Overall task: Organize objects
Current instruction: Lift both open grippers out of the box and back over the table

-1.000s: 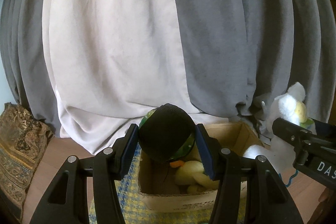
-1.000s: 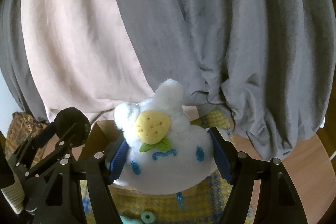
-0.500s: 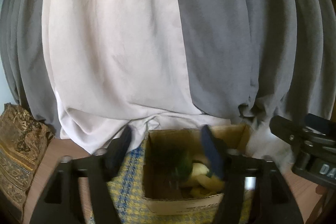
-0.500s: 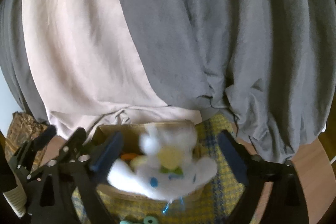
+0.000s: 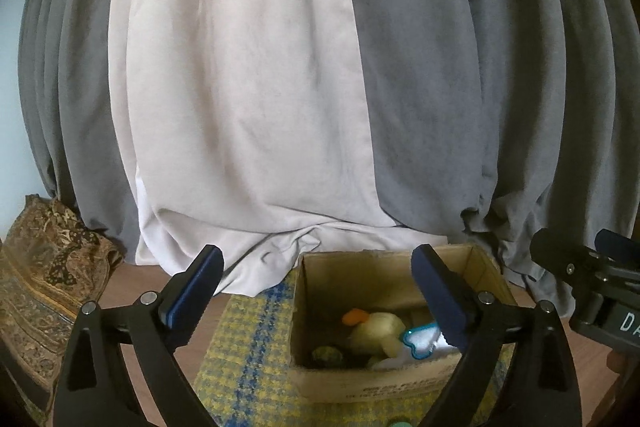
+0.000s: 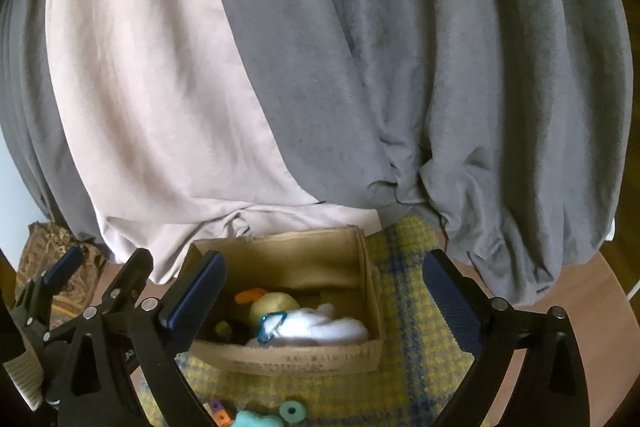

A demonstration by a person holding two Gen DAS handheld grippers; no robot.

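A cardboard box (image 5: 372,385) (image 6: 288,359) stands on a yellow and blue woven mat (image 5: 244,343) (image 6: 404,347). Inside lie a yellow duck plush (image 5: 376,331) (image 6: 274,305), a white plush with a blue clip (image 6: 320,327) (image 5: 420,341) and a dark green and black toy (image 5: 328,354) (image 6: 224,329). My left gripper (image 5: 316,291) is open and empty above the box's left side. My right gripper (image 6: 324,291) is open and empty above the box. The left gripper also shows at the left of the right wrist view (image 6: 96,271).
Grey and cream curtains (image 5: 280,87) (image 6: 360,67) hang right behind the box. A patterned brown cloth (image 5: 44,275) lies at the left. Small toys lie on the mat in front of the box: a teal ring (image 6: 293,411), coloured cubes (image 6: 218,411), a teal plush (image 6: 256,419).
Both grippers opened. The dark toy dropped from my left gripper into the box, and the white plush dropped from my right gripper into the box.
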